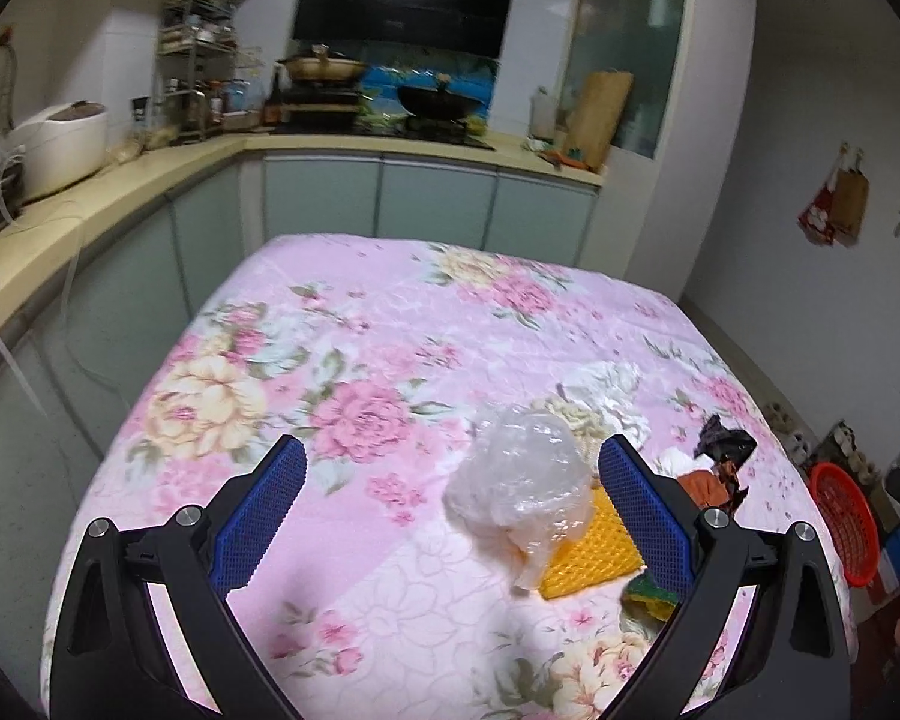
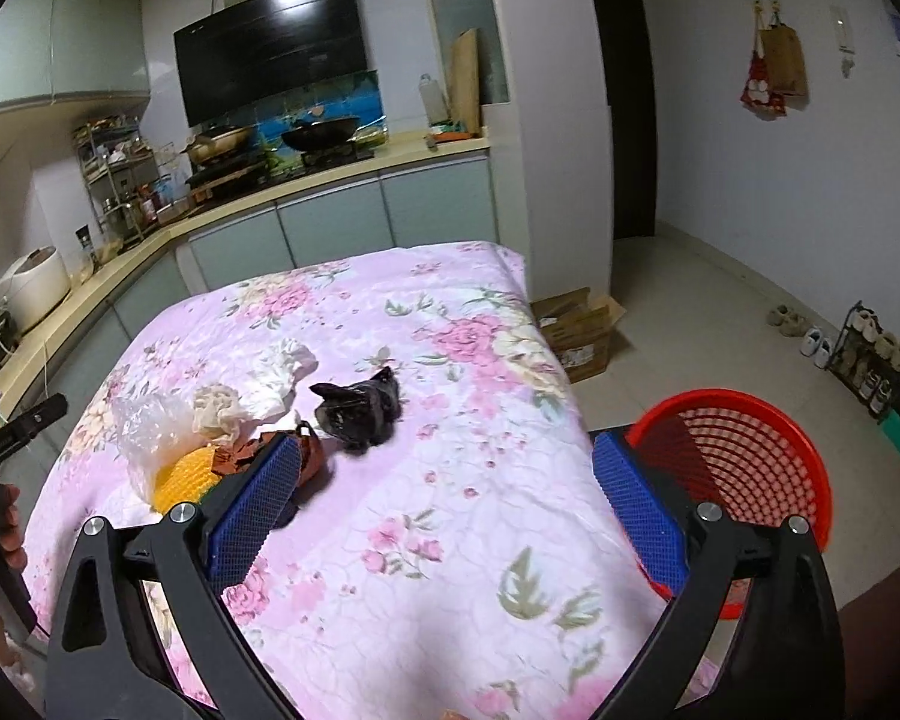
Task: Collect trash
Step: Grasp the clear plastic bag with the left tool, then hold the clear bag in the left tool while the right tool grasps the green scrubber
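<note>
Trash lies in a loose group on the floral cloth of the table [image 1: 342, 324]. A crumpled clear plastic bag [image 1: 519, 489] sits between the fingers of my left gripper [image 1: 450, 468], which stands open with its pads apart from it. Behind the bag are a yellow mesh piece [image 1: 588, 552], an orange-brown wrapper [image 1: 711, 483], a black crumpled bag [image 1: 723, 444] and white tissue [image 1: 612, 396]. In the right wrist view the black bag [image 2: 360, 411] and the orange-brown wrapper [image 2: 270, 453] lie ahead of my right gripper [image 2: 447, 468], open and empty. A red basket [image 2: 744, 468] stands on the floor to the right.
Kitchen counter [image 1: 108, 198] with a rice cooker [image 1: 60, 144] runs along the left and back. A cardboard box [image 2: 582, 330] and a shoe rack [image 2: 876, 360] stand on the tiled floor right of the table [image 2: 450, 540]. A hand holds the other gripper [image 2: 12, 432] at the left edge.
</note>
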`<act>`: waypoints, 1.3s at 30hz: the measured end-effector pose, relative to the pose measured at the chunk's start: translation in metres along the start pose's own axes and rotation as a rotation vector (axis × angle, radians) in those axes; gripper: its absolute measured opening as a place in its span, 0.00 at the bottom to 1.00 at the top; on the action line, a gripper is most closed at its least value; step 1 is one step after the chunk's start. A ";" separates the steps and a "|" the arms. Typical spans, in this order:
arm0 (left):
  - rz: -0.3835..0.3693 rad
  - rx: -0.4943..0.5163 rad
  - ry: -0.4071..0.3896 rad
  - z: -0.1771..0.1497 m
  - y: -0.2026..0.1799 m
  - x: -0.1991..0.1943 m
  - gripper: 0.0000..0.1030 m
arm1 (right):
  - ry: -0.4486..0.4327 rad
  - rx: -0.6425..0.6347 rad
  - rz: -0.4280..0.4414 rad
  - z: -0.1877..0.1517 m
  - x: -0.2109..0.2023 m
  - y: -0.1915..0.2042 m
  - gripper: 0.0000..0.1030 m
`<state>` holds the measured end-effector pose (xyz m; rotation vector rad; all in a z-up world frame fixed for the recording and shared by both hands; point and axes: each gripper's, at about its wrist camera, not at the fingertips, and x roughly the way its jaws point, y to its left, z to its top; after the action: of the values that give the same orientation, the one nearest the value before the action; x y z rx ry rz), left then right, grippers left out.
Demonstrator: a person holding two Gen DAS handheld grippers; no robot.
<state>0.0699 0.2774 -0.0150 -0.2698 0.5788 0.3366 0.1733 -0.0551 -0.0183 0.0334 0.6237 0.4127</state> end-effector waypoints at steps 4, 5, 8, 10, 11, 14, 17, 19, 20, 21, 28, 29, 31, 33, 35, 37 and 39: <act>-0.076 0.041 0.047 -0.001 -0.016 0.021 0.92 | 0.031 -0.001 0.002 0.002 0.024 0.004 0.92; -0.090 0.053 0.058 -0.001 -0.020 0.028 0.92 | 0.041 0.001 0.000 0.003 0.031 0.005 0.92; -0.117 0.096 0.099 -0.001 -0.031 0.050 0.92 | 0.069 0.010 0.004 0.006 0.050 0.007 0.92; -0.119 0.117 0.120 -0.001 -0.035 0.064 0.92 | 0.080 0.007 0.009 0.008 0.057 0.010 0.92; -0.116 0.124 0.126 -0.002 -0.036 0.070 0.92 | 0.087 0.001 0.013 0.010 0.063 0.013 0.92; -0.127 0.114 0.152 -0.001 -0.034 0.087 0.92 | 0.105 -0.011 0.025 0.012 0.075 0.018 0.92; -0.139 0.113 0.172 -0.004 -0.033 0.098 0.91 | 0.118 -0.015 0.032 0.015 0.084 0.021 0.92; -0.132 0.128 0.189 -0.008 -0.034 0.105 0.83 | 0.124 -0.014 0.034 0.018 0.088 0.022 0.92; -0.134 0.131 0.198 -0.009 -0.034 0.107 0.74 | 0.126 -0.012 0.035 0.018 0.090 0.022 0.92; -0.136 0.131 0.208 -0.010 -0.034 0.110 0.64 | 0.130 -0.009 0.037 0.018 0.092 0.023 0.92; -0.140 0.127 0.196 -0.010 -0.030 0.107 0.45 | 0.162 0.005 0.045 0.011 0.099 0.023 0.92; -0.137 0.125 0.191 -0.009 -0.029 0.105 0.44 | 0.166 0.005 0.048 0.011 0.099 0.024 0.92; -0.130 0.114 0.171 -0.006 -0.025 0.099 0.43 | 0.175 -0.001 0.056 0.008 0.099 0.027 0.92; -0.121 0.091 0.140 -0.001 -0.017 0.088 0.43 | 0.181 -0.008 0.058 0.006 0.101 0.029 0.92; -0.110 0.071 0.111 0.003 -0.009 0.078 0.43 | 0.187 -0.007 0.059 0.006 0.104 0.030 0.92; -0.084 0.053 0.082 0.007 -0.001 0.068 0.43 | 0.192 0.006 0.059 0.008 0.108 0.030 0.92; -0.046 0.043 0.058 0.009 0.006 0.060 0.43 | 0.199 0.023 0.070 0.008 0.111 0.031 0.92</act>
<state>0.1194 0.2999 -0.0426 -0.2514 0.6350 0.2717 0.2479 0.0166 -0.0687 0.0366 0.8257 0.4801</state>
